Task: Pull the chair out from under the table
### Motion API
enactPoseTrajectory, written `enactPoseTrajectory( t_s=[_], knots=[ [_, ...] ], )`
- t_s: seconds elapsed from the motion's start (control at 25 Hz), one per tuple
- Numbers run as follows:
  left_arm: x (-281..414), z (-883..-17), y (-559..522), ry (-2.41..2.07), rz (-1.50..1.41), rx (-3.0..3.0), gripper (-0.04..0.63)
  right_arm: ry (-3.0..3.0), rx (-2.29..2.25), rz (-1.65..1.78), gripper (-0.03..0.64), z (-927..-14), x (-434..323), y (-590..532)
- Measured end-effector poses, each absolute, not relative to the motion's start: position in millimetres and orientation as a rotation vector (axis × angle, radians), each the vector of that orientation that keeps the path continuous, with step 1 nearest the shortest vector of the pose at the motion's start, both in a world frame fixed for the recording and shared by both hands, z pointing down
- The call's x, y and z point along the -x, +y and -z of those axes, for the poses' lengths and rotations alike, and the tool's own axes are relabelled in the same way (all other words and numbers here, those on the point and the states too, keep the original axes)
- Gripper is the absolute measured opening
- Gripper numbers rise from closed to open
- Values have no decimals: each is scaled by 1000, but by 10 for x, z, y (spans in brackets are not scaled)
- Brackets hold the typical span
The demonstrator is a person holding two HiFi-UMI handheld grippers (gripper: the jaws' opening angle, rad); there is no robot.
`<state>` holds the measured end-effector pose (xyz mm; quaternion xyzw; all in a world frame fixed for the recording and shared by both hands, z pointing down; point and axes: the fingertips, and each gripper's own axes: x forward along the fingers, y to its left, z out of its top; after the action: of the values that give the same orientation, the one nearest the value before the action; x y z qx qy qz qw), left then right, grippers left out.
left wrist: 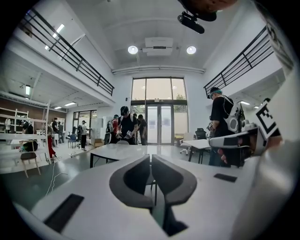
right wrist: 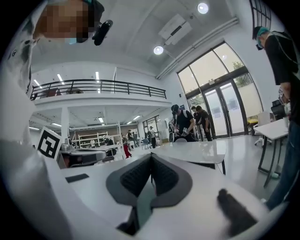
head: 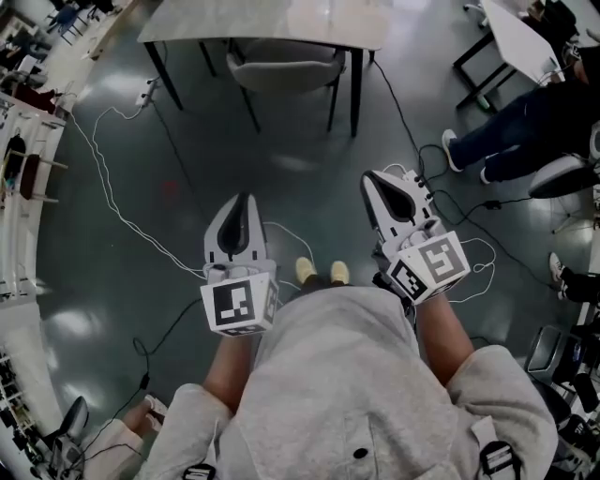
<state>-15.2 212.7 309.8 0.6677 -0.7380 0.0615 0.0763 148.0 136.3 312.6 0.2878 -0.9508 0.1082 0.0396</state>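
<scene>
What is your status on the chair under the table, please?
Left gripper and right gripper shut, empty. Chair tucked under table, untouched. White cable on floor, ahead left.

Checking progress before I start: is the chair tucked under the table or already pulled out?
Tucked in: the chair sits partly beneath the table, between its legs.

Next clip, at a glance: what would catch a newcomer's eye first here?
Two white tools with marker cubes fill the foreground of the head view, the left tool and the right tool, both shut on nothing and held side by side above a dark glossy floor. Ahead of them the grey chair sits tucked under the pale table, untouched, with white cable trailing across the floor at the left.
</scene>
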Motion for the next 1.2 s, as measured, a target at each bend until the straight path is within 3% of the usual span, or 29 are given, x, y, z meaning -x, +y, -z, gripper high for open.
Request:
enactPoseTrajectory(
  t_s=[0.56,1.2],
  knots=[
    [600,-3103,2210,-2199,-173,-2029,25,-2915,-895,-235,26,-3122,-1022,1515],
    [503,-3211,1978,-2147,-158,-2054,25,-2875,-914,-224,28,-3258,-1114,1323]
  ],
)
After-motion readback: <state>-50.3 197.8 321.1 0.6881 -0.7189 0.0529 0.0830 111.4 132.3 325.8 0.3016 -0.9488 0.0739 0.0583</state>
